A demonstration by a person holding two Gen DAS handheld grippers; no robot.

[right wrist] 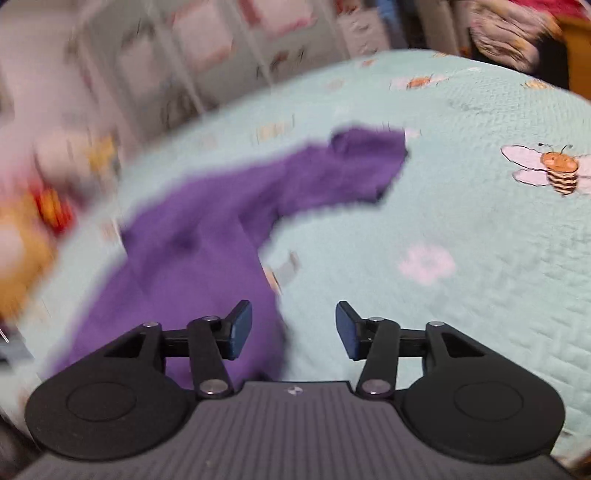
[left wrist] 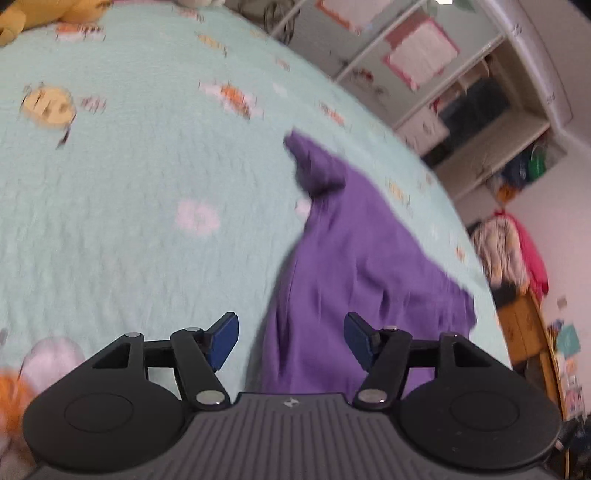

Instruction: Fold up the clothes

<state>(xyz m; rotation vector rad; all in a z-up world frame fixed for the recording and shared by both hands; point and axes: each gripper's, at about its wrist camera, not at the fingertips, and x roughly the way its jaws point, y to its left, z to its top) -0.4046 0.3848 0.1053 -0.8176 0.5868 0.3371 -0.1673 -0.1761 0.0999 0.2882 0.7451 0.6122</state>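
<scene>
A purple garment (left wrist: pixel 354 258) lies crumpled on the pale green bedspread (left wrist: pixel 129 184), one sleeve reaching toward the far side. My left gripper (left wrist: pixel 291 341) hovers open above its near edge, with only cloth far below between the blue pads (left wrist: pixel 223 341). In the right wrist view the same purple garment (right wrist: pixel 207 236) spreads from the lower left up to a sleeve end at the centre. My right gripper (right wrist: pixel 293 330) is open over the garment's right edge and bare bedspread (right wrist: pixel 461 295); nothing is pinched between its fingers. Both views are motion-blurred.
The bedspread carries bee and flower prints (right wrist: pixel 554 168). A yellow plush toy (left wrist: pixel 48 16) lies at the far corner. White shelving (left wrist: pixel 461 92) stands beyond the bed, with hanging clothes (left wrist: pixel 509 254) and a wooden cabinet (left wrist: pixel 524 328) to the right. Blurred toys (right wrist: pixel 44 206) sit left.
</scene>
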